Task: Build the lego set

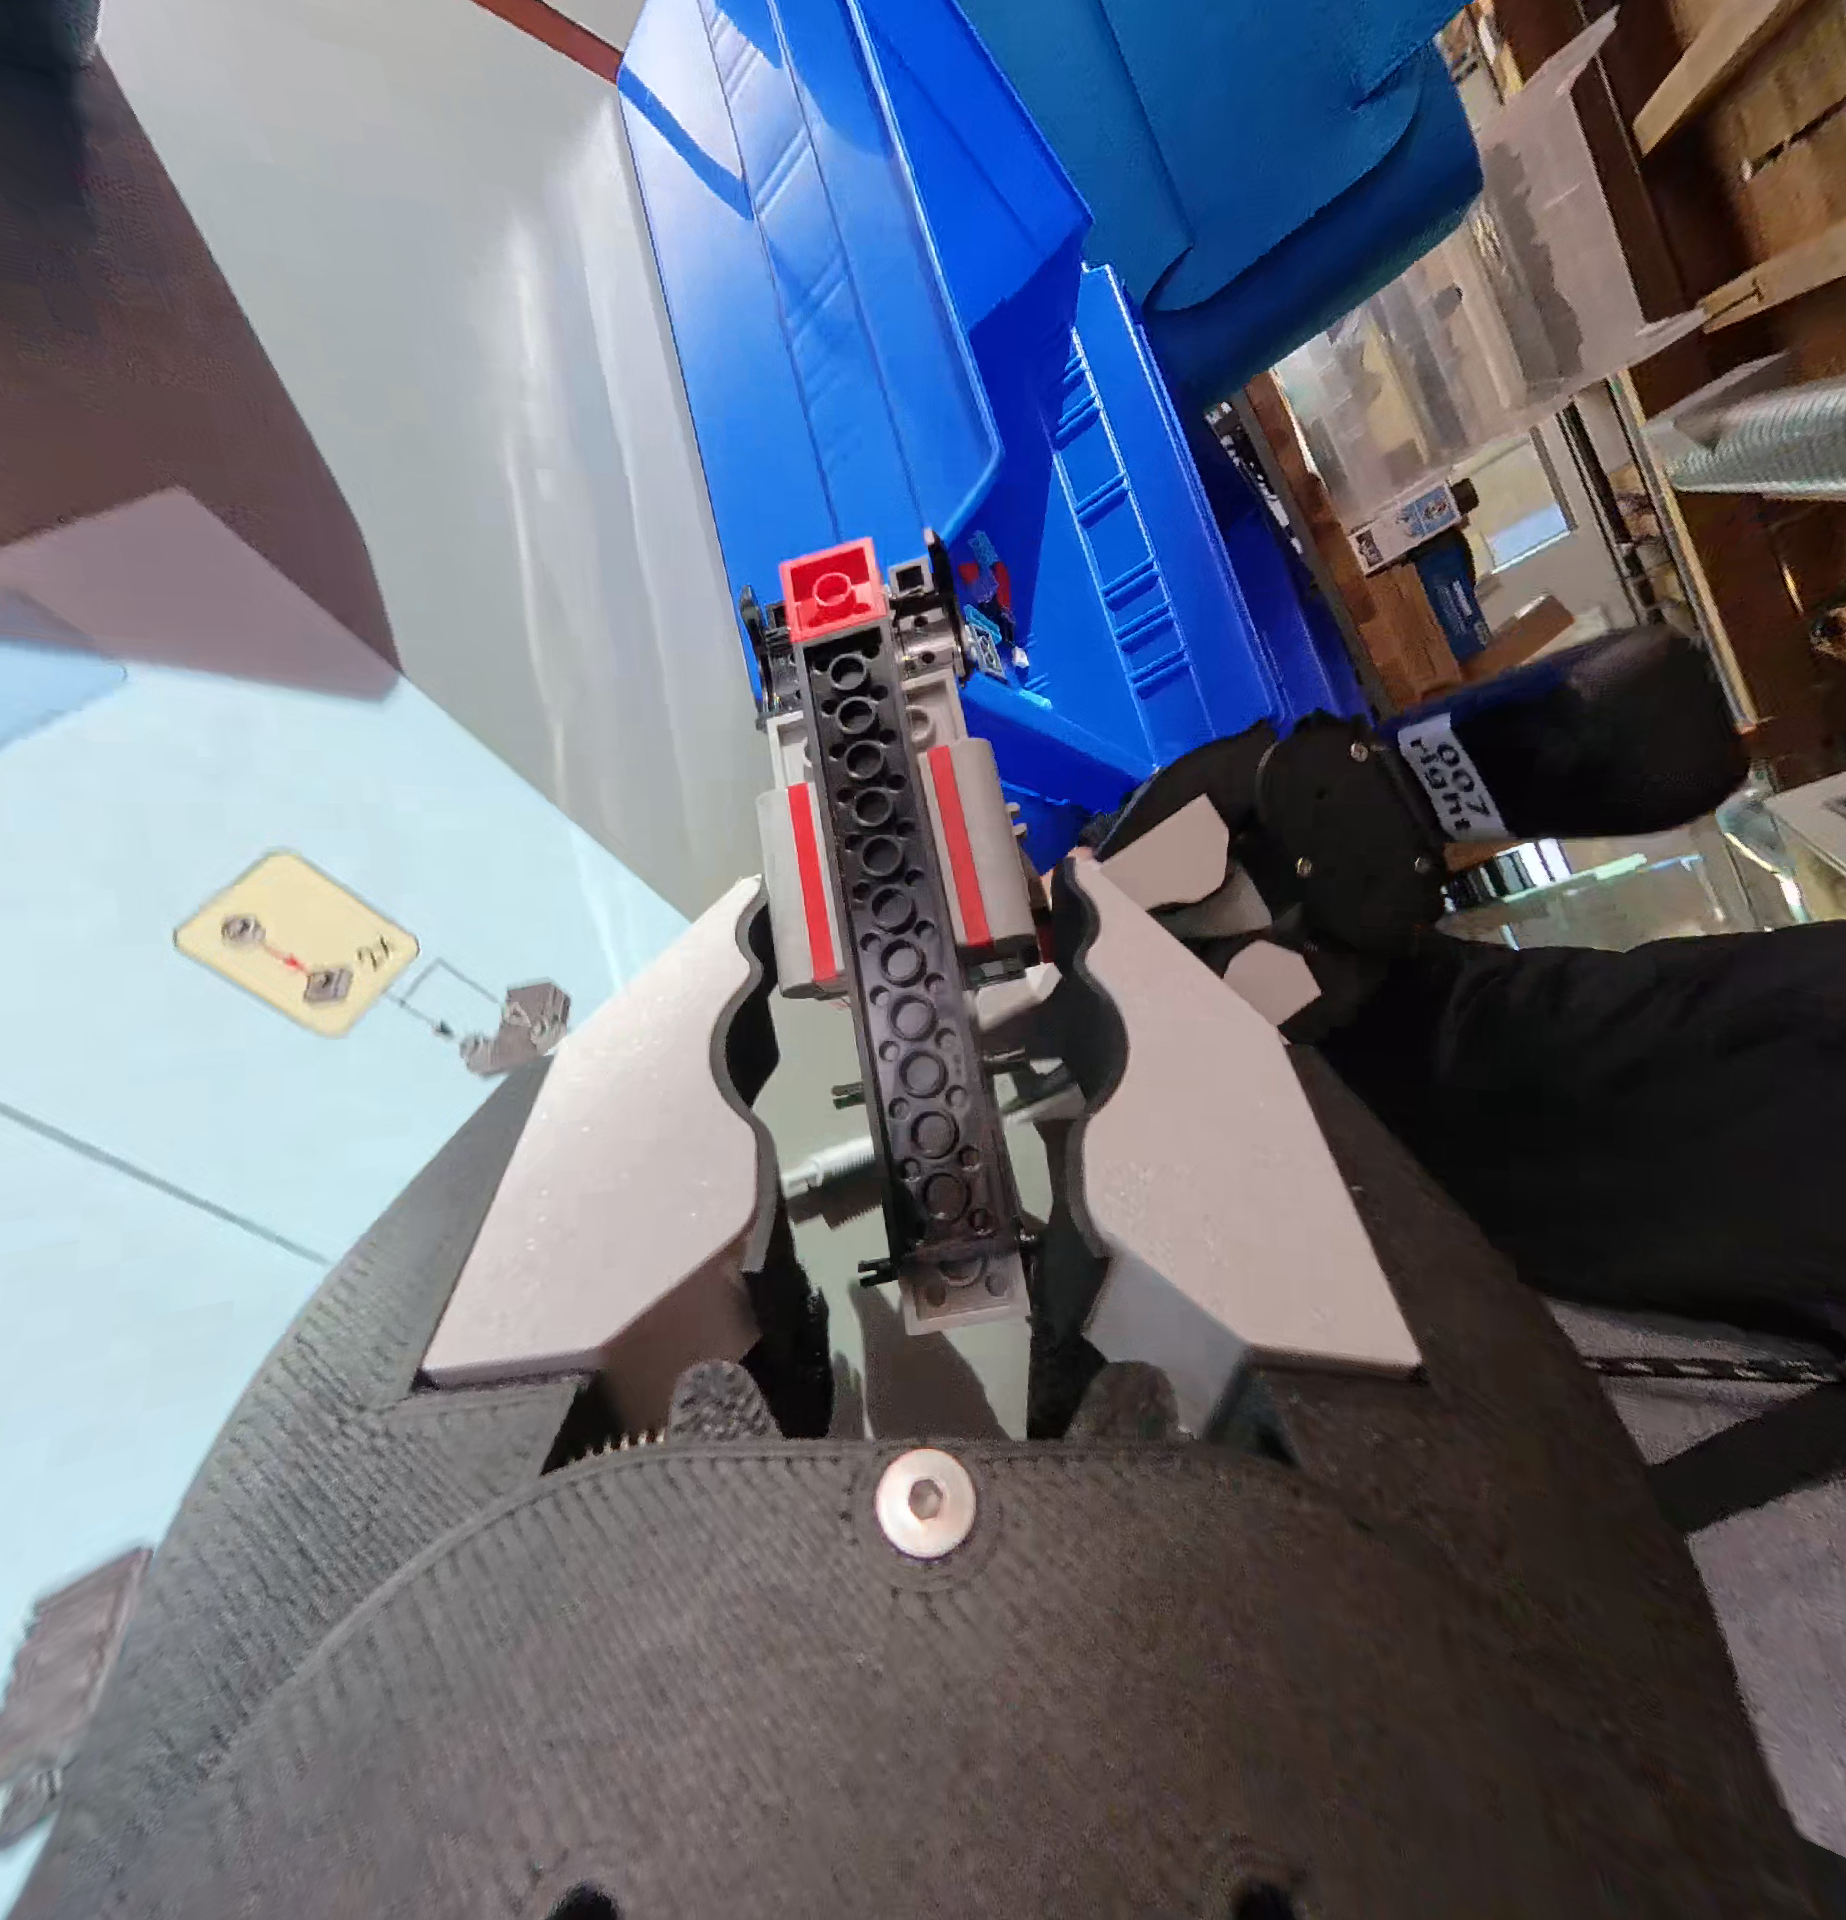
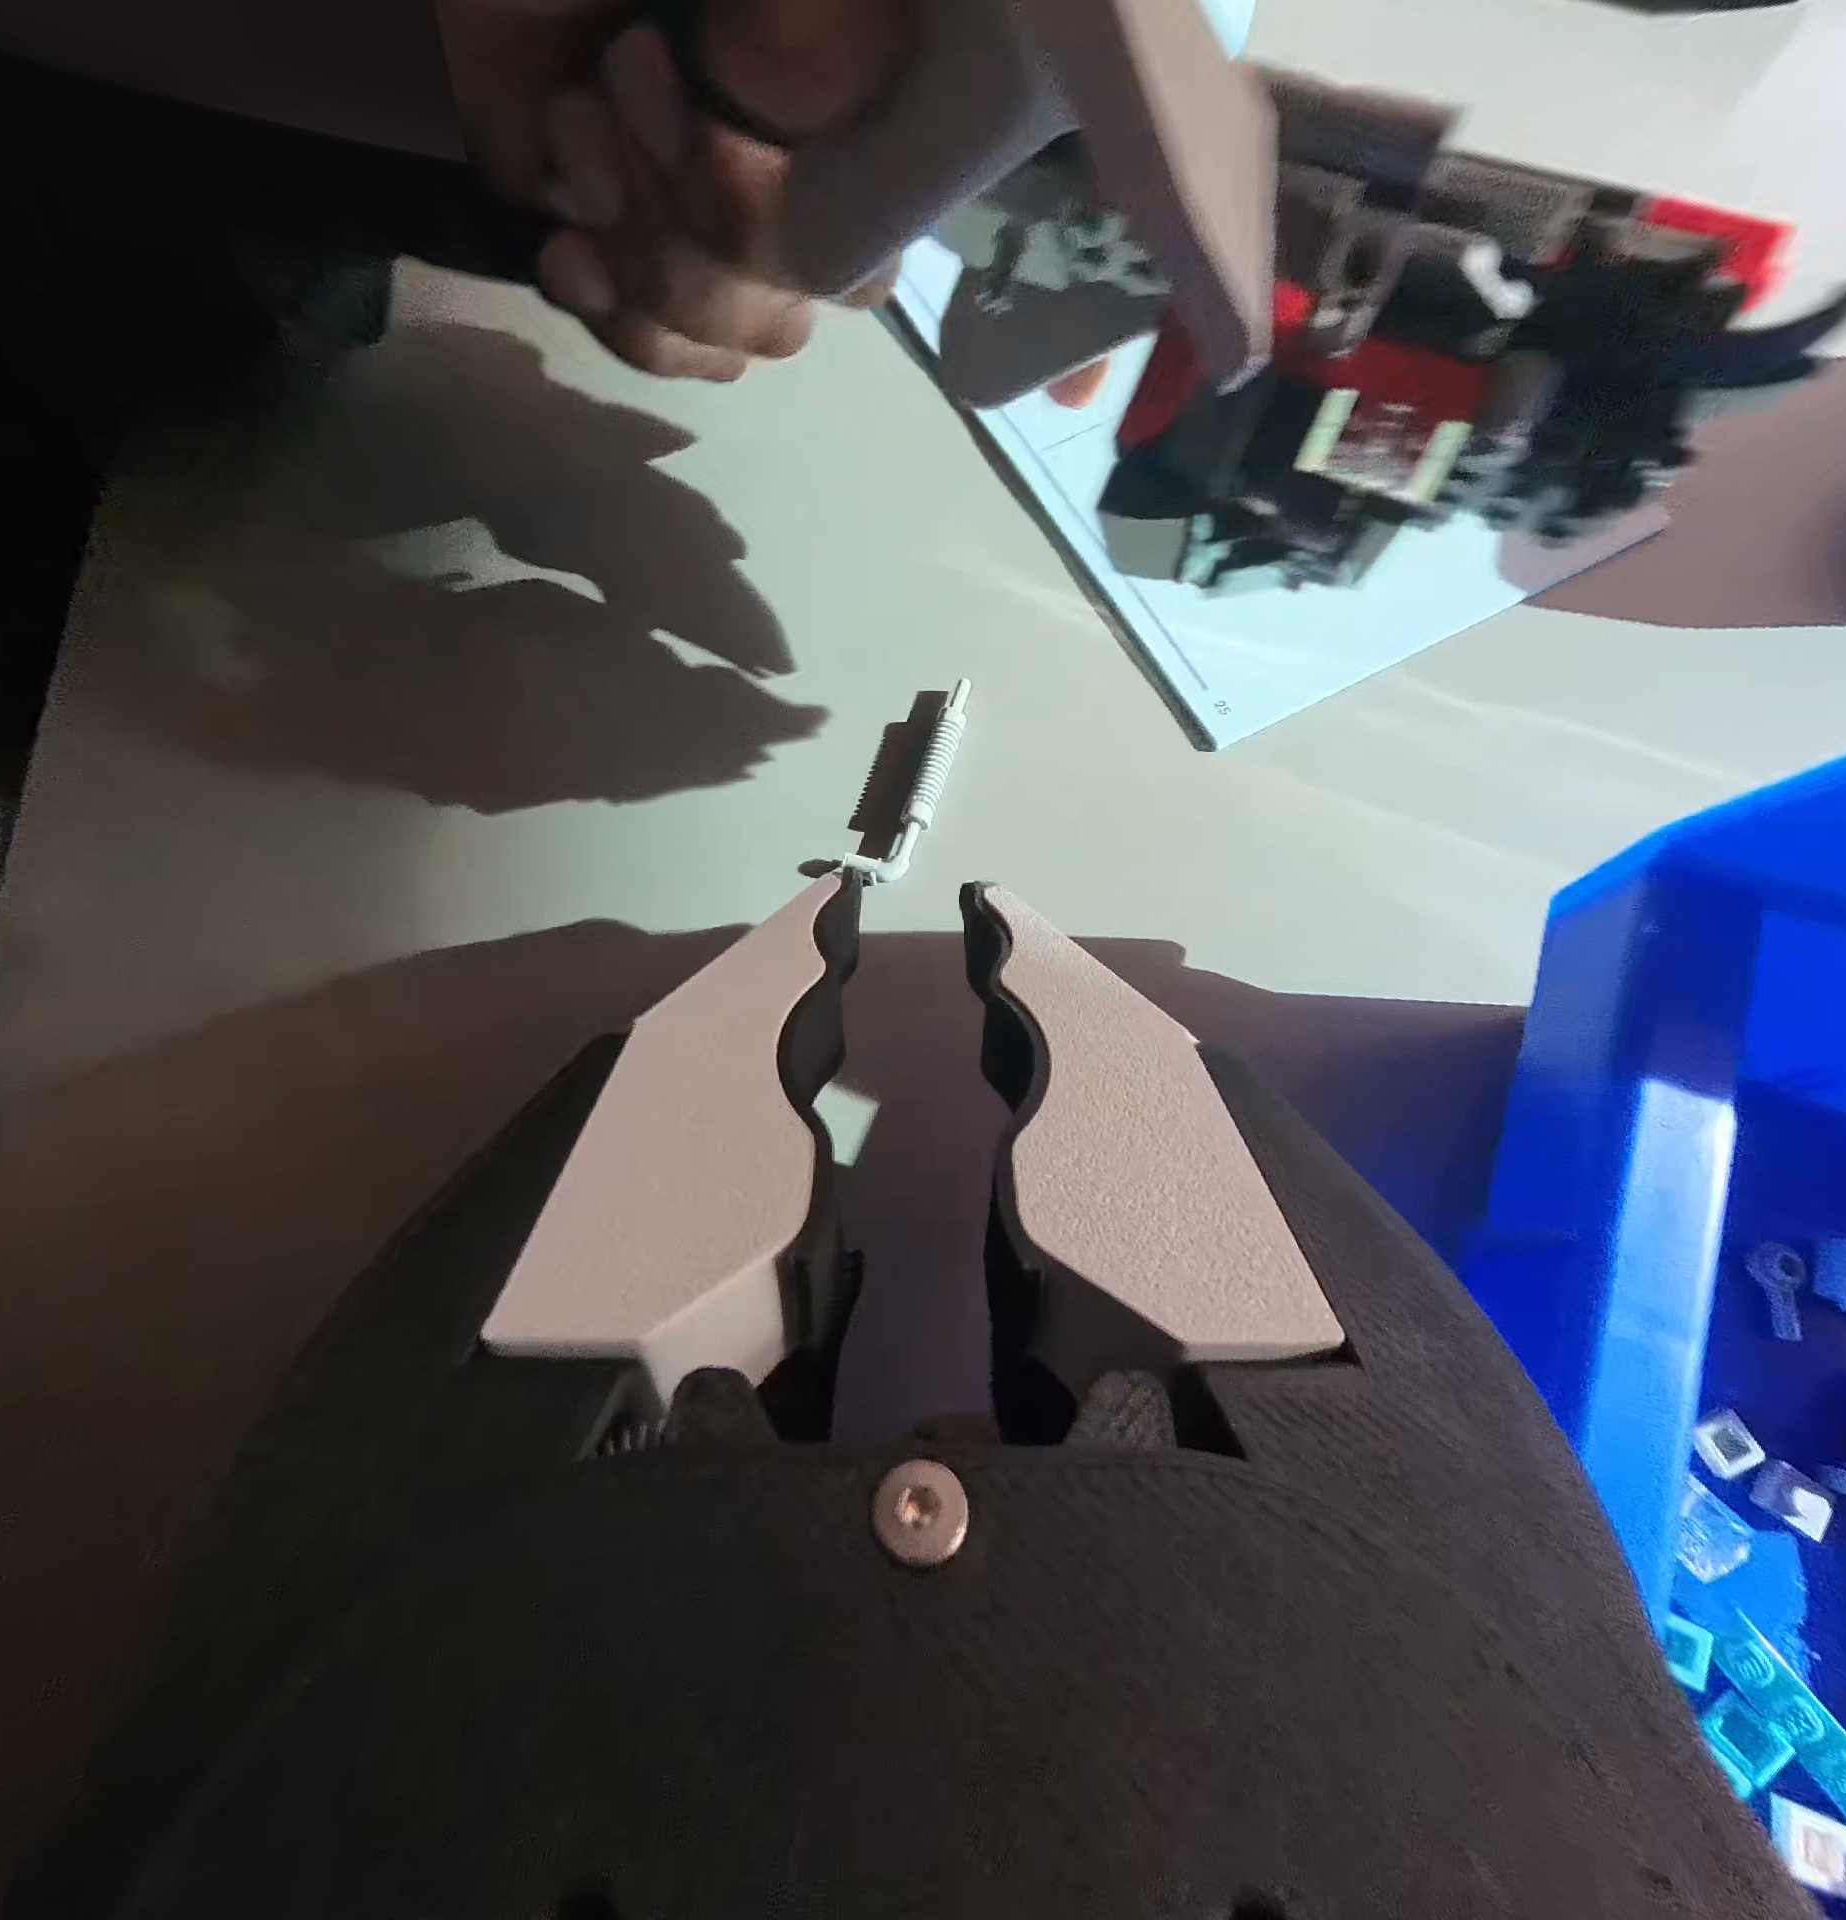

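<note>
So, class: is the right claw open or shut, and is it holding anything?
Open and empty. The right claw shows a clear gap between its grey fingers, and the small grey spring-like lego piece lies beyond them on the table.

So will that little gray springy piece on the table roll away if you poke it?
Probably a bit. The springy piece looks round and thin, so it may roll, though its bent end could stop it. It seems tiny and light, so the right gripper might flick it.
</note>
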`<state>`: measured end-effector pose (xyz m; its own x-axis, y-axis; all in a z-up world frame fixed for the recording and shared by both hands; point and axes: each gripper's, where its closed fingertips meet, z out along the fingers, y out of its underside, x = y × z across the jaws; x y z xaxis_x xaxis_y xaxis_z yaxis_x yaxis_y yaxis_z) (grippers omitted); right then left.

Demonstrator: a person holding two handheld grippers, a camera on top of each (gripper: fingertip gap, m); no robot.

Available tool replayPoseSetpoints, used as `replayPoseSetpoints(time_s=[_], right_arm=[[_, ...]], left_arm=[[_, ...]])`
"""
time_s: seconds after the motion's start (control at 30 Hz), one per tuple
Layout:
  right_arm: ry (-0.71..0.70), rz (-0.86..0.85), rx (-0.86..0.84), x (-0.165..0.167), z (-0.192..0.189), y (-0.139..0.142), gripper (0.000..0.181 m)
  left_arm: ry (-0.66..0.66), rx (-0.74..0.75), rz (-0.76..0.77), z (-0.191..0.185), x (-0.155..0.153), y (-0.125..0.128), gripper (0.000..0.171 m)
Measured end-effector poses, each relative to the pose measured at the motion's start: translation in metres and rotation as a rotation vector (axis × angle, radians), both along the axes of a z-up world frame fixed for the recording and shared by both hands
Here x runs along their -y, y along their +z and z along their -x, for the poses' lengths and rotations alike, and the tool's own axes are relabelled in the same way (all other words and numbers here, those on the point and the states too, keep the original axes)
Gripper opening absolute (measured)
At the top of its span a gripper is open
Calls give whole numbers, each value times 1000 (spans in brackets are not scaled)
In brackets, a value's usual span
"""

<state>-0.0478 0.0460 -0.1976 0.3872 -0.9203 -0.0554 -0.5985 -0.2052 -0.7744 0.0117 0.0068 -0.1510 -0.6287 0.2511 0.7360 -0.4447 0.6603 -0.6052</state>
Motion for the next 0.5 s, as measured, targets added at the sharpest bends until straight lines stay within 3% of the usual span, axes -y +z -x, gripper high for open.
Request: replayPoseSetpoints(time_s=[0.17, 0.37, 0.5], right_arm=[[-2, -19, -7, -2, -5, -6, 21], [40, 40, -62, -7, -5, -19, 25], [96, -41, -95, -26, -7, -17, 28]], left_arm=[[-89, -149, -45, 12, 13, -7, 53], [-89, -171, -73, 14, 15, -20, 53], [-88, -172, -75, 16, 14, -23, 53]])
